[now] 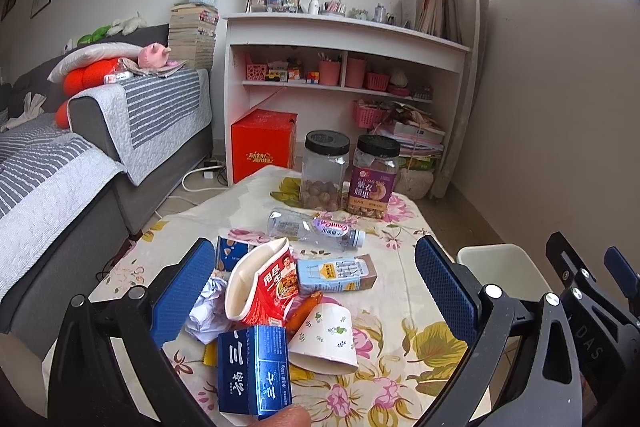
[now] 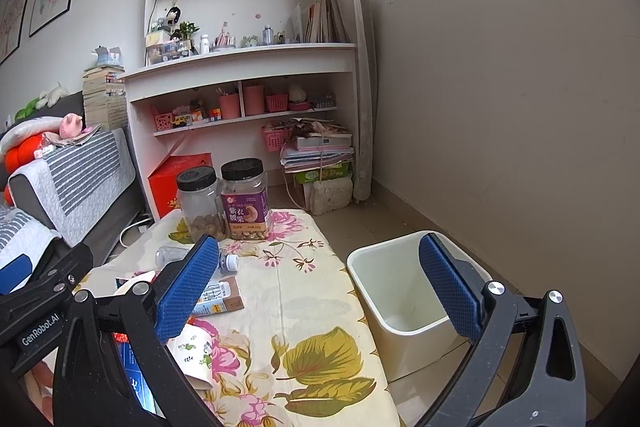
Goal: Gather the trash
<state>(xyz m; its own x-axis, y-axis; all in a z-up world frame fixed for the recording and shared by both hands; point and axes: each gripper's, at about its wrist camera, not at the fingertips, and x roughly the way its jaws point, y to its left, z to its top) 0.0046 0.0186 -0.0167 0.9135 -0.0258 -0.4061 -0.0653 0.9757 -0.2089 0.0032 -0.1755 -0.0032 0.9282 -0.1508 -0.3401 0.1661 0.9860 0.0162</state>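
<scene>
A heap of trash lies on the floral tablecloth point(image 1: 400, 319): a red noodle cup point(image 1: 260, 287), a blue carton point(image 1: 254, 371), a paper cup point(image 1: 326, 341), a milk carton point(image 1: 338, 273), crumpled paper point(image 1: 208, 311) and an empty plastic bottle point(image 1: 316, 229). My left gripper point(image 1: 316, 291) is open and empty, its jaws on either side of the heap. My right gripper point(image 2: 320, 291) is open and empty, over the table's right edge. A white waste bin point(image 2: 400, 291) stands on the floor right of the table, and it shows in the left wrist view point(image 1: 504, 267).
Two black-lidded snack jars point(image 1: 324, 175) point(image 1: 374, 183) stand at the table's far end. A grey sofa point(image 1: 80, 155) runs along the left. A white bookshelf point(image 1: 340, 39) and a red box point(image 1: 264, 143) stand behind. A bare wall point(image 2: 520, 107) is on the right.
</scene>
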